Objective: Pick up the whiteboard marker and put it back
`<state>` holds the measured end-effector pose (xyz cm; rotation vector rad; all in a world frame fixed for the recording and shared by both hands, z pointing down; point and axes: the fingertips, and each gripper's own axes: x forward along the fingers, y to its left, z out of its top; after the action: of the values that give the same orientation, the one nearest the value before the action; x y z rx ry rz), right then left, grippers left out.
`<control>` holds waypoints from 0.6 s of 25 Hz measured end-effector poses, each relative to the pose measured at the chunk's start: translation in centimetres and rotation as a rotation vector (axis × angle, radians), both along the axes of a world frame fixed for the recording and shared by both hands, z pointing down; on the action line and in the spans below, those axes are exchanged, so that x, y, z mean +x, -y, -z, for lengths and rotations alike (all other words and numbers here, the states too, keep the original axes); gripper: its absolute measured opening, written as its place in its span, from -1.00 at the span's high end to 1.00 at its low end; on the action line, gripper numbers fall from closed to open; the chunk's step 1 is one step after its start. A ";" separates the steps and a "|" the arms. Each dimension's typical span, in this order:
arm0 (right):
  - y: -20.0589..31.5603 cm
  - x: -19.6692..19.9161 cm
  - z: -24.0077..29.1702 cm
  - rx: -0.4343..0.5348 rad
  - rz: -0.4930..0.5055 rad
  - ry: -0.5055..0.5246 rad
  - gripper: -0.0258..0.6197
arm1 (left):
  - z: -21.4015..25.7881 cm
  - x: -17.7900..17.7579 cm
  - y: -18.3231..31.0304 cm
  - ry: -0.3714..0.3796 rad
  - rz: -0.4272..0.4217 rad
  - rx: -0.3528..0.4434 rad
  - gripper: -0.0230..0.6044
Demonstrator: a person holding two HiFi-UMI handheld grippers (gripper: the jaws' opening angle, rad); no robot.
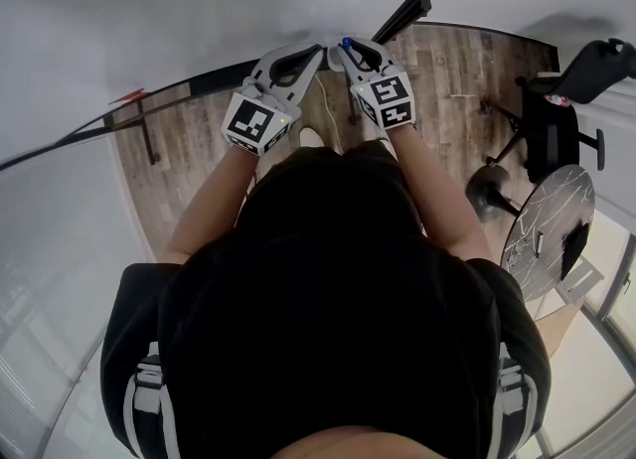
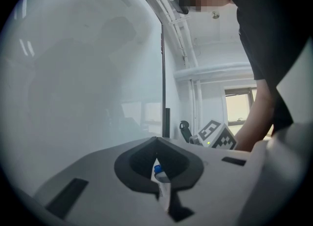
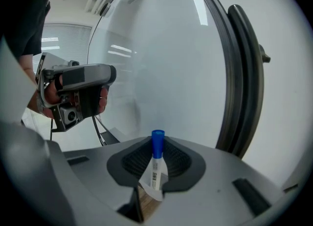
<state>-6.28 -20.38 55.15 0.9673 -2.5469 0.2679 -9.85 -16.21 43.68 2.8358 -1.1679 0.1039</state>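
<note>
My right gripper (image 1: 343, 47) is shut on a whiteboard marker (image 3: 155, 164) with a white body and a blue cap. The cap pokes up past the pads, close to the pale whiteboard (image 3: 166, 58). The blue cap also shows in the head view at that gripper's tip, on the marker (image 1: 346, 44). My left gripper (image 1: 317, 50) is held just to its left, with its tips meeting. In the left gripper view a second marker (image 2: 161, 178), also blue-capped, sits wedged low between the left gripper's (image 2: 156, 142) pads.
The whiteboard (image 1: 199, 10) fills the space ahead, and a dark frame bar (image 3: 244, 73) runs along its right side. Behind me on the wooden floor (image 1: 437, 79) stand an office chair (image 1: 556, 119) and a round marble-look table (image 1: 552, 219).
</note>
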 end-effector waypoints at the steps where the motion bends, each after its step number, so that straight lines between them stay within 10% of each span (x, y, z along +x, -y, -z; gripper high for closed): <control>1: -0.1 -0.1 -0.2 -0.003 0.006 -0.009 0.72 | 0.0 -0.1 -0.1 0.000 0.001 -0.001 0.92; 15: -0.8 -1.6 -1.9 -0.047 0.059 -0.072 0.70 | -0.5 -1.2 -0.3 -0.004 0.019 -0.015 0.92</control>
<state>-7.86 -19.57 57.03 0.8668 -2.4873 0.2697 -11.08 -15.87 44.13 2.8106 -1.1874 0.1056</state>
